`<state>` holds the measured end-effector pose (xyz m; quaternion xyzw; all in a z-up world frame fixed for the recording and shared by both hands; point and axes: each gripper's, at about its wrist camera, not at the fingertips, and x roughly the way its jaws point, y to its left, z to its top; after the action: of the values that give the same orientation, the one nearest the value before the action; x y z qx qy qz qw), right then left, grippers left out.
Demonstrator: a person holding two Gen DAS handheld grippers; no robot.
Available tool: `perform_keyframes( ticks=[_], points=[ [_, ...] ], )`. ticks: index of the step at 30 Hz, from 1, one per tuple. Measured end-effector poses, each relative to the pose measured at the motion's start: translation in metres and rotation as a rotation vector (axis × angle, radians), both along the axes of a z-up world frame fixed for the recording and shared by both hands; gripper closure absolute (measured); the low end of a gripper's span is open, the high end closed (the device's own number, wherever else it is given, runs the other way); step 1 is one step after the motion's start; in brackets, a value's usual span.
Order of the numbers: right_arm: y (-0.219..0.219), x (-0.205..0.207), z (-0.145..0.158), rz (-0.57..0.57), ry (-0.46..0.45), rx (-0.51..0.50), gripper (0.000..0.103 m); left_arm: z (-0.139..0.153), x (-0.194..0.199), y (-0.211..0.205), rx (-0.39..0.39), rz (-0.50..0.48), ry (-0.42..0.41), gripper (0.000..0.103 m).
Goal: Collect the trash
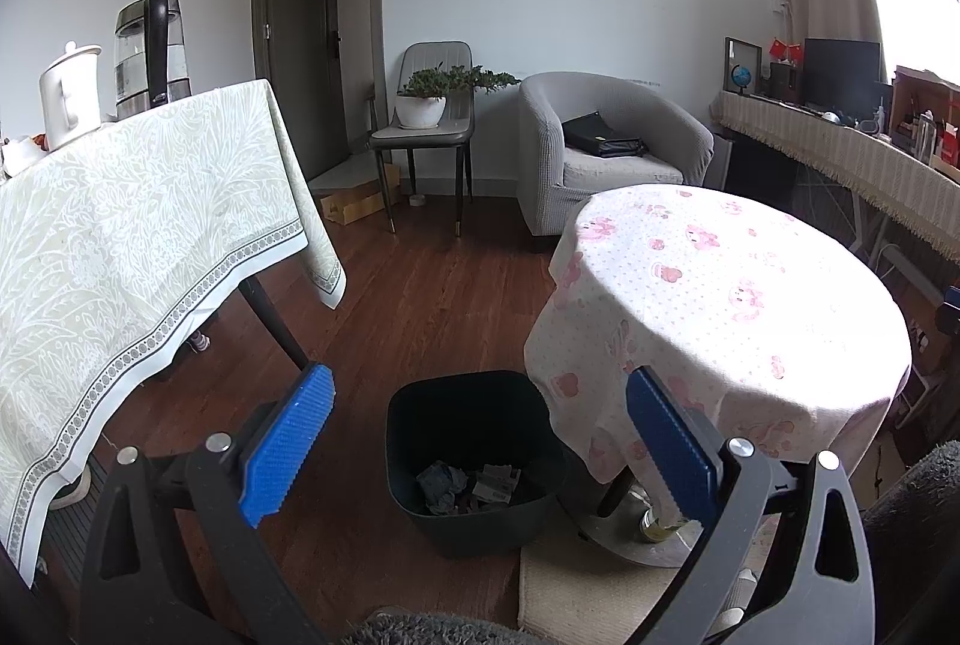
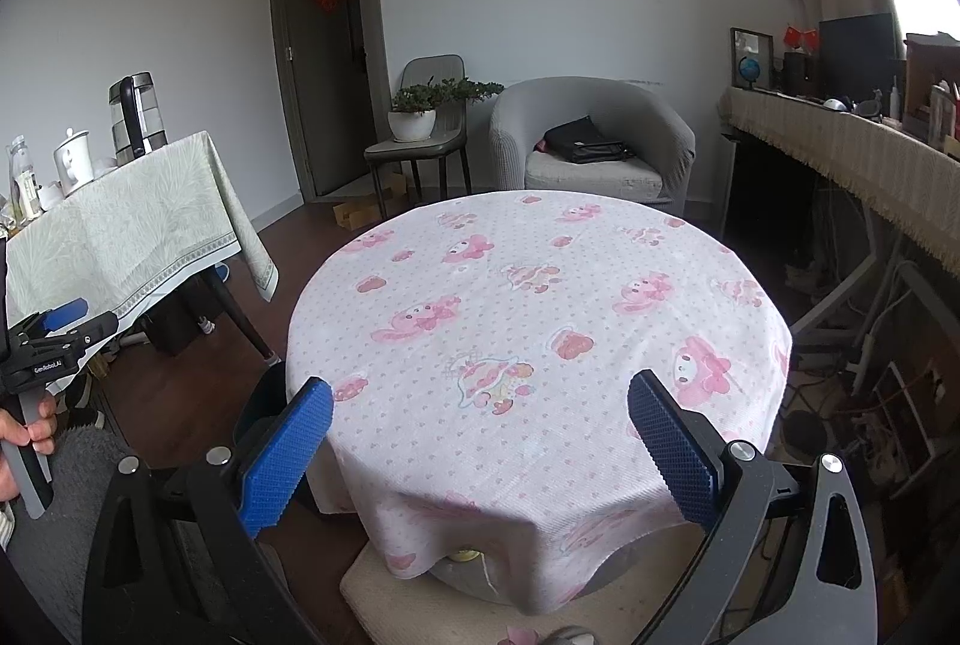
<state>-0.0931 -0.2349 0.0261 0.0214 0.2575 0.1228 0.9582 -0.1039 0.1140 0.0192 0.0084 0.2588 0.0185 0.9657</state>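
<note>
A black trash bin (image 1: pixel 474 456) stands on the wood floor beside the round table (image 1: pixel 732 297), with crumpled paper scraps (image 1: pixel 468 483) lying at its bottom. My left gripper (image 1: pixel 480 441) hangs open above and just before the bin, nothing between its blue pads (image 1: pixel 288 441). In the right wrist view my right gripper (image 2: pixel 480 441) is open over the near edge of the round table (image 2: pixel 540 297), whose pink-patterned cloth carries no objects. The left gripper (image 2: pixel 54 339) shows at the far left there, held by a hand (image 2: pixel 27 432).
A rectangular table (image 1: pixel 138 237) with a pale green cloth stands to the left, bearing a kettle (image 1: pixel 153 51) and a white jug (image 1: pixel 69 96). Behind are a chair with a potted plant (image 1: pixel 426 99), a grey armchair (image 1: pixel 606 147) and a cluttered sideboard (image 1: pixel 840 147). A beige mat (image 1: pixel 588 585) lies under the round table.
</note>
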Motion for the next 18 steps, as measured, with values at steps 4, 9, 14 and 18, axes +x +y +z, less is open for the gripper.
perform_keyframes(
  ticks=[4, 9, 14, 18],
  points=[
    [0.0, -0.0002, 0.0001, 0.0, 0.0, -0.001, 0.003, 0.0001, -0.0001, 0.0004, 0.001, -0.001, 0.0, 0.003],
    [0.0, 0.0, 0.0002, 0.0, 0.001, 0.0, 0.003, -0.0001, -0.0002, 0.0001, 0.004, -0.001, -0.001, 0.003],
    [-0.0004, 0.0002, 0.0003, 0.0, 0.001, -0.001, 0.003, -0.0005, -0.0006, -0.0001, 0.002, -0.002, 0.001, 0.003],
    [-0.0007, 0.0001, 0.0004, 0.001, 0.0, -0.001, 0.003, -0.0001, -0.0007, -0.0003, 0.002, -0.002, 0.002, 0.003]
  ],
)
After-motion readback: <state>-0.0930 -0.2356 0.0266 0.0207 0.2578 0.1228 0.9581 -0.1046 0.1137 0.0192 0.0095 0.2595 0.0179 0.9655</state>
